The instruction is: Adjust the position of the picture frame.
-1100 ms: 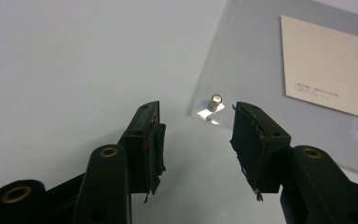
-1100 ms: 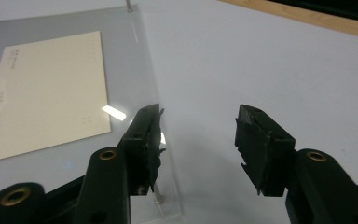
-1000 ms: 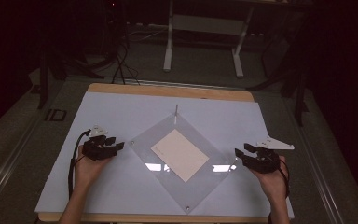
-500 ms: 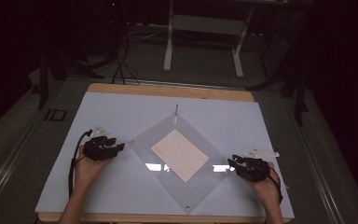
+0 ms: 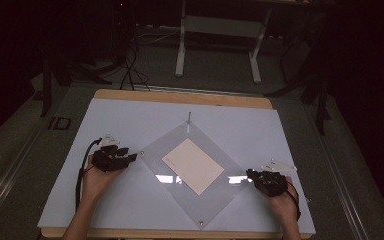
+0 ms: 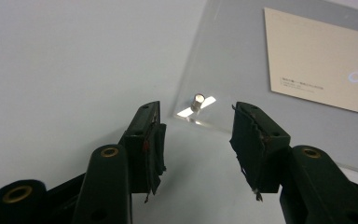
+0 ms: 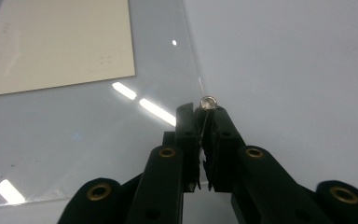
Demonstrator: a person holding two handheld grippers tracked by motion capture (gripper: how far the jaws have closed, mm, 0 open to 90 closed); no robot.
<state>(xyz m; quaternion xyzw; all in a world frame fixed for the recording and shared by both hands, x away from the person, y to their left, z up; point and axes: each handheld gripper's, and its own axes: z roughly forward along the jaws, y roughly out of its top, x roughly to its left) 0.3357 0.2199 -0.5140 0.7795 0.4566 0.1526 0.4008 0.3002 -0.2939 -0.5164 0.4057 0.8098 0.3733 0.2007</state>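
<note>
My right gripper [image 7: 204, 108] has just been closing, and its jaws are now clenched on the edge of the clear plastic sheet [image 5: 190, 197] at its right corner, just below the small metal stud [image 7: 208, 102] there; I judge this grip is for lifting that corner w/o touching the paper. My left gripper [image 6: 196, 135] is released, jaws wide apart, w/ the left corner stud [image 6: 197, 101] ahead of the gap and nothing between the pads; I think it waits there to take the opposite corner so the sheet lifts level. The sheet lies flat on the white table [image 5: 105, 125], turned like a diamond, approx. in the middle. It is transparent and glossy w/ bright reflections, a stud at the corners, and a cream paper card [image 5: 196, 166] lies in its middle.
</note>
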